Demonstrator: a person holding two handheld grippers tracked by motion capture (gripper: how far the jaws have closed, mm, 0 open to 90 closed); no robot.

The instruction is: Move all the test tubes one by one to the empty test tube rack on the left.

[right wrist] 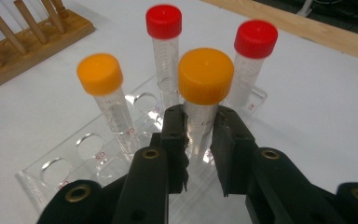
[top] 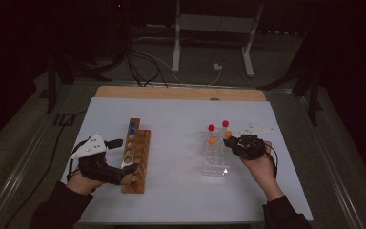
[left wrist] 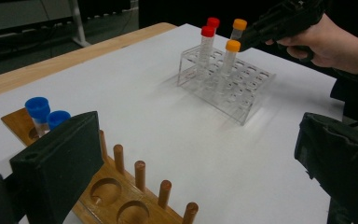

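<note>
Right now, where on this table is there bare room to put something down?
Free: the white sheet between the wooden rack and the clear tube rack, plus the strip nearest the person. Crowded: around both racks, where the grippers work.

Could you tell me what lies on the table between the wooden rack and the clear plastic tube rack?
Nothing: in the high view, the stretch of white table cover between the wooden rack and the clear rack is bare. The left gripper view shows the same.
</note>
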